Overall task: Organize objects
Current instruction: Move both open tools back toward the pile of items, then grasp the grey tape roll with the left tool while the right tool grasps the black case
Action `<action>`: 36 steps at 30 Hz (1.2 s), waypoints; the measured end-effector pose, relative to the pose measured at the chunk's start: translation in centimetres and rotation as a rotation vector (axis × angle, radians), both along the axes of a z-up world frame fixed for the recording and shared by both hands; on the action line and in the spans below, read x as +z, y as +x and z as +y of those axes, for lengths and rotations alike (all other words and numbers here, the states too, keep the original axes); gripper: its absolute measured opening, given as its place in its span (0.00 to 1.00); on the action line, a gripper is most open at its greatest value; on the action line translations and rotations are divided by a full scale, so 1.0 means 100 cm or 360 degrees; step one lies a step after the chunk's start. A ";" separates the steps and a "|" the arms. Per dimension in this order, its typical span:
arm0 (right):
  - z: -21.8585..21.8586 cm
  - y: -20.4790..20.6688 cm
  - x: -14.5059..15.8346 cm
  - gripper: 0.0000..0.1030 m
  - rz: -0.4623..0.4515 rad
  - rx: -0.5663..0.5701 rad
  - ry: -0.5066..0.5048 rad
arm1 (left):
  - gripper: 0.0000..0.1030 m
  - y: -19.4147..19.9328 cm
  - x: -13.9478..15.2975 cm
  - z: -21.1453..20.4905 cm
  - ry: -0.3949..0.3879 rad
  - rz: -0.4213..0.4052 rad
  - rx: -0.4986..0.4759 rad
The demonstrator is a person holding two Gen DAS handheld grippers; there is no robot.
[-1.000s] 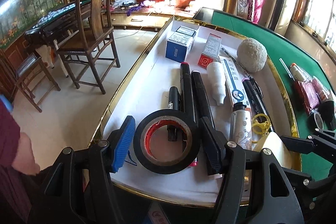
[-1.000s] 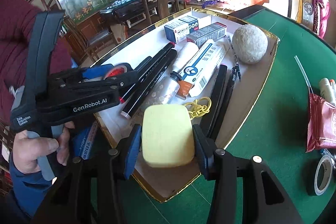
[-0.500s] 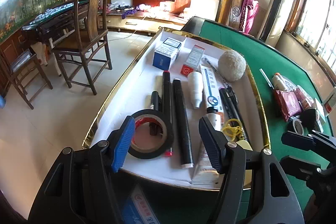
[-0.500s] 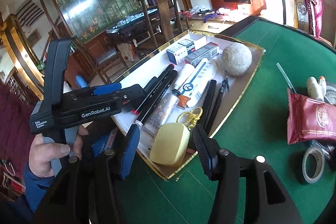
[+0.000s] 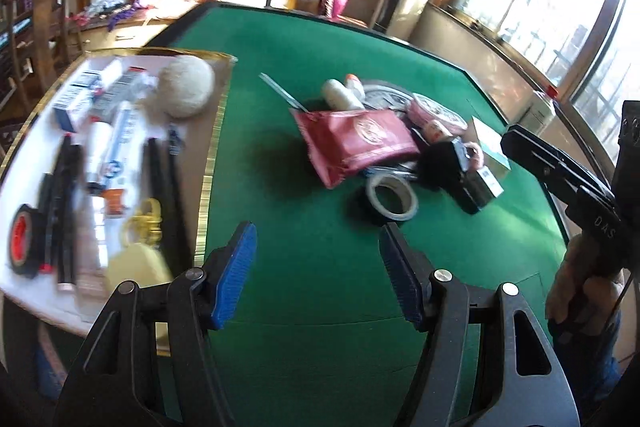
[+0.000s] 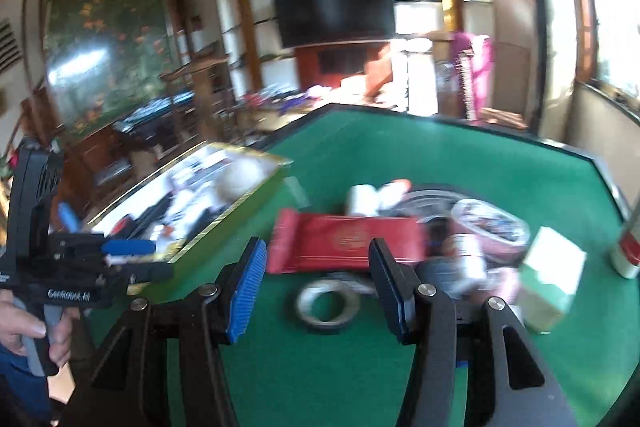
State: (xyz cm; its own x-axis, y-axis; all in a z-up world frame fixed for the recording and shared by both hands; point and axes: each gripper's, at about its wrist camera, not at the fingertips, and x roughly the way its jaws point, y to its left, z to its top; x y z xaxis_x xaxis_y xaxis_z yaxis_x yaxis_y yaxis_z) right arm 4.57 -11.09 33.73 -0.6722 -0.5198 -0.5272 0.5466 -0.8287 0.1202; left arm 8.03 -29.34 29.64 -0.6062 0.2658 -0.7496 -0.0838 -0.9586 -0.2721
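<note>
Far left of the left gripper's fingers, the gold-rimmed tray holds what's already sorted. Black tape roll w/ red core sits at the tray's near-left corner, markers and tubes lie parallel beside it, yellow sponge at the near edge just left of the left finger, fuzzy ball at the far end. Long things laid side by side lengthwise, probably to save room and keep them from rolling.

Left fingers are released, nothing btwn them, only bare green counter shows in the gap. Judging by that, they've let go of their load and are free for the next pick.

Ahead and right of those fingers lies the unsorted pile: red packet, pale tape ring just past the right fingertip, black box, small white bottles and a pink-lidded tub further back. Heaped and overlapping, so still to be organized.

Right gripper in its own view: fingers also parted and empty. The pale tape ring lies on the counter, seen through the gap but clear of both pads; the red packet just beyond. A green-white box sits right of the fingers. Blur makes finer detail hard to tell. Likely next target is the tape ring, since it's nearest and lies flat.
</note>
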 end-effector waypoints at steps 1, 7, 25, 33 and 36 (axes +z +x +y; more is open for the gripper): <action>0.015 -0.004 -0.001 0.52 -0.0011 -0.0032 -0.0022 | 0.62 -0.009 -0.004 0.014 0.0007 -0.0032 -0.0030; 0.071 -0.020 -0.008 0.52 -0.0154 -0.0106 -0.0195 | 0.75 -0.047 -0.030 0.071 0.0008 -0.0148 -0.0108; 0.093 -0.028 -0.017 0.52 -0.0317 -0.0117 -0.0363 | 0.60 -0.084 -0.060 0.102 -0.0427 -0.0037 0.0008; 0.060 -0.035 -0.039 0.52 -0.0223 -0.0125 -0.0005 | 0.57 -0.063 -0.060 0.050 -0.0392 -0.0006 0.0061; 0.045 -0.045 -0.045 0.52 -0.0188 -0.0134 0.0105 | 0.57 -0.061 -0.059 0.043 -0.0356 0.0001 0.0053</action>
